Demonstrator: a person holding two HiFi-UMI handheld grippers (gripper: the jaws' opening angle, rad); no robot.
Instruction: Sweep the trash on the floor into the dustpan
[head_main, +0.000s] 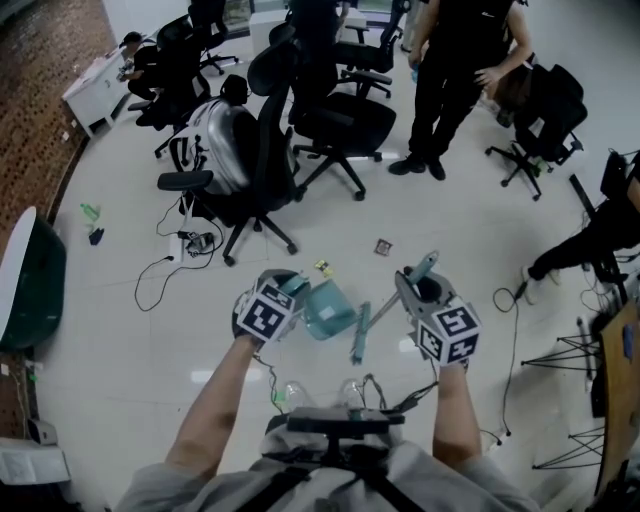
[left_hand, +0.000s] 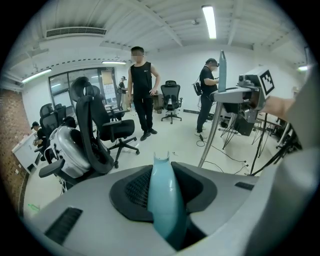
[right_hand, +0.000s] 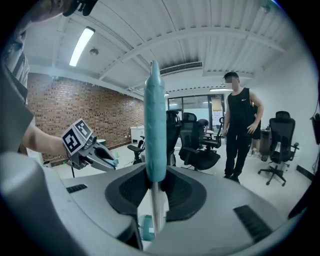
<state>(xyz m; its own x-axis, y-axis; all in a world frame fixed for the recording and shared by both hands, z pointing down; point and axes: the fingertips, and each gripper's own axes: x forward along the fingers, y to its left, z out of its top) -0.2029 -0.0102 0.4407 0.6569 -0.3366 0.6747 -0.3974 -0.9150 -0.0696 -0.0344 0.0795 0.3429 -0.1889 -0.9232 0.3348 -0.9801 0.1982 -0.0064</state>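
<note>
My left gripper (head_main: 288, 296) is shut on the pale teal handle (left_hand: 162, 197) of the dustpan (head_main: 328, 310), which hangs low over the white floor in front of me. To its right, my right gripper (head_main: 422, 290) is shut on the teal grip (right_hand: 155, 120) of the broom; its metal shaft slants down to the broom head (head_main: 359, 338) by the dustpan. A small dark scrap of trash (head_main: 383, 246) lies farther out on the floor, and a yellowish scrap (head_main: 323, 268) lies just beyond the dustpan. The left gripper view shows the right gripper (left_hand: 246, 95) with the broom shaft (left_hand: 209, 137).
A black office chair (head_main: 262, 150) carrying a silver backpack (head_main: 222, 140) stands close ahead on the left, with cables (head_main: 170, 262) on the floor beside it. More chairs and a standing person (head_main: 455, 80) are behind. Tripod legs (head_main: 575, 350) and a seated person's leg are on the right.
</note>
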